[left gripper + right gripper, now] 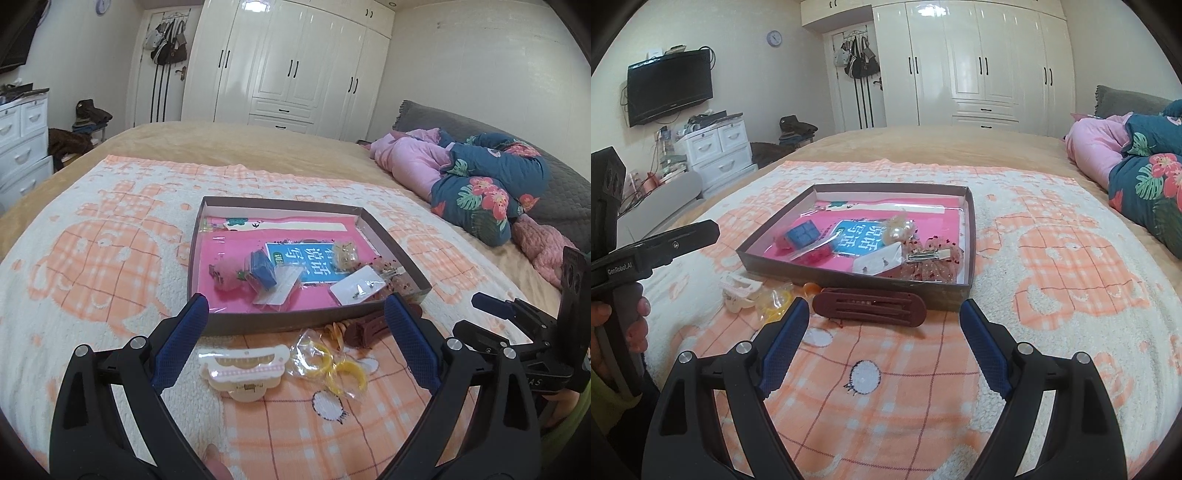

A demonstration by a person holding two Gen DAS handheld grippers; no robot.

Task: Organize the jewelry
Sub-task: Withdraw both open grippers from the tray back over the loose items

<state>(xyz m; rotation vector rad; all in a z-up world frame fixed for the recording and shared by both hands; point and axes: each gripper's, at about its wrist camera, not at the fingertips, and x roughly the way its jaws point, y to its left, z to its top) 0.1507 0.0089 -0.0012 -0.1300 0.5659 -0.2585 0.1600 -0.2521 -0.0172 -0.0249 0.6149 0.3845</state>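
The jewelry is partly in the box [399, 254] and partly still out on the blanket [1052, 314] that covers the bed. Some bits already lie inside the box, so I think the job is partway done, and the step now is picking the next loose thing.

Going left to right along the near edge of the box: first the white hair clip [245, 369], then the bag of yellow rings [332, 363], then a small orange bit [809, 287] (too small to tell what it is), and last the dark red hair clip [868, 307]. They all lie on the blanket, just outside the box.

The left gripper [295, 317] has its jaws wide apart and holds nothing. The white hair clip and the yellow rings sit on the blanket between its two blue pads [184, 339], a little nearer the camera than the tips.

The right gripper [882, 314] is also wide and holds nothing. The dark red hair clip lies just in front of it, in the gap between its tips.

Next, I think each gripper should go down over its thing, squeeze gently, lift it, and carry it over the box wall. The bag looks slippery.
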